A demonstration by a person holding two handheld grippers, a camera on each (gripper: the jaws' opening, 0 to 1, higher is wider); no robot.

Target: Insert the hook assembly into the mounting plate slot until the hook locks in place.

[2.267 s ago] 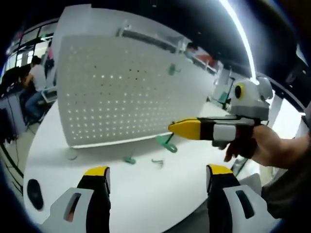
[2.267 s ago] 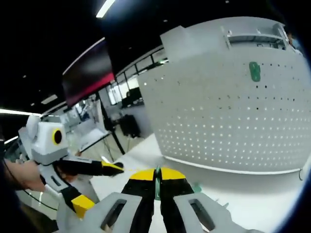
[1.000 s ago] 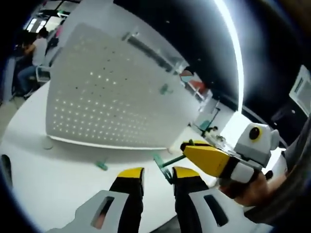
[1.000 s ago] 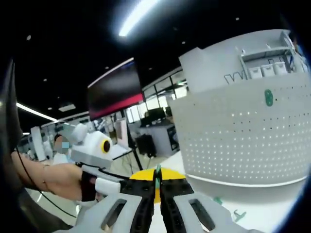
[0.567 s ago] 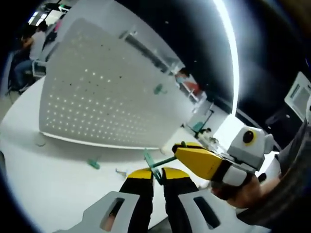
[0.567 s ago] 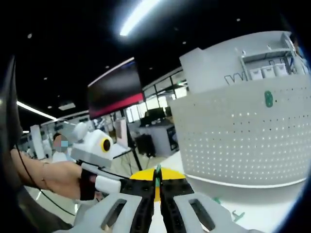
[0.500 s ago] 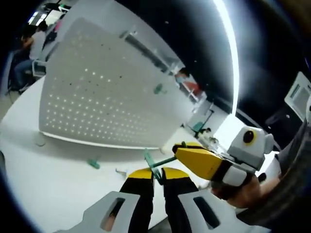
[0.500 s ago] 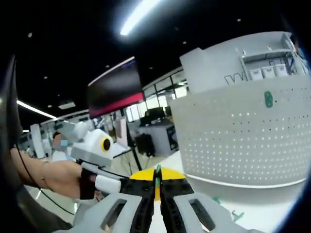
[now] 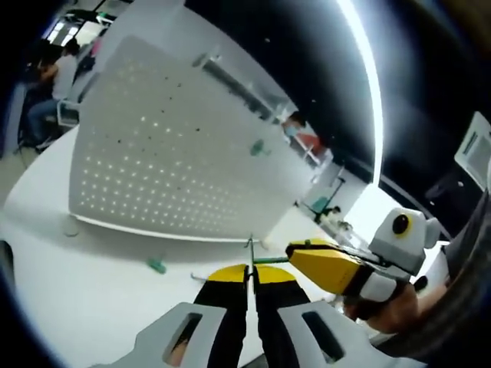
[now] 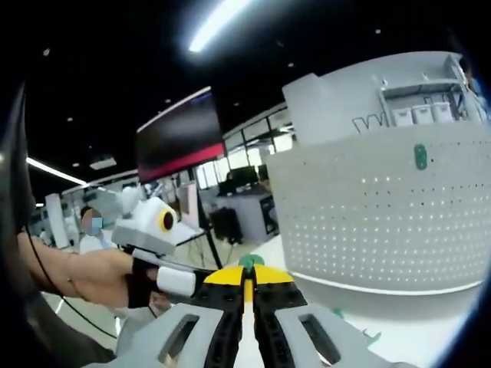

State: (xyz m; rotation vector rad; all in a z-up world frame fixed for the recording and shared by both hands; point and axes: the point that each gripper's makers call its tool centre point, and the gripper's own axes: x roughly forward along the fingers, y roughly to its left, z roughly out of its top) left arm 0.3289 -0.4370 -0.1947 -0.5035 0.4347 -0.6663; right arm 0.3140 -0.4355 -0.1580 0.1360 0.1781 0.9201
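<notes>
White table (image 9: 92, 284) (office beyond) — pegboard (image 9: 169, 176) upright

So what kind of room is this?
Probably a big open office or workshop. A white pegboard full of holes stands on a white table, a large dark screen hangs behind, and people sit at desks in the background.

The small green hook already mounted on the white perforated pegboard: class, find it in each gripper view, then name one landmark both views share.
Left gripper view: the small green hook sits right of centre, high on the white perforated pegboard.
Right gripper view: the hook sits at upper right on the pegboard.
Shared landmark: the pegboard.
</notes>
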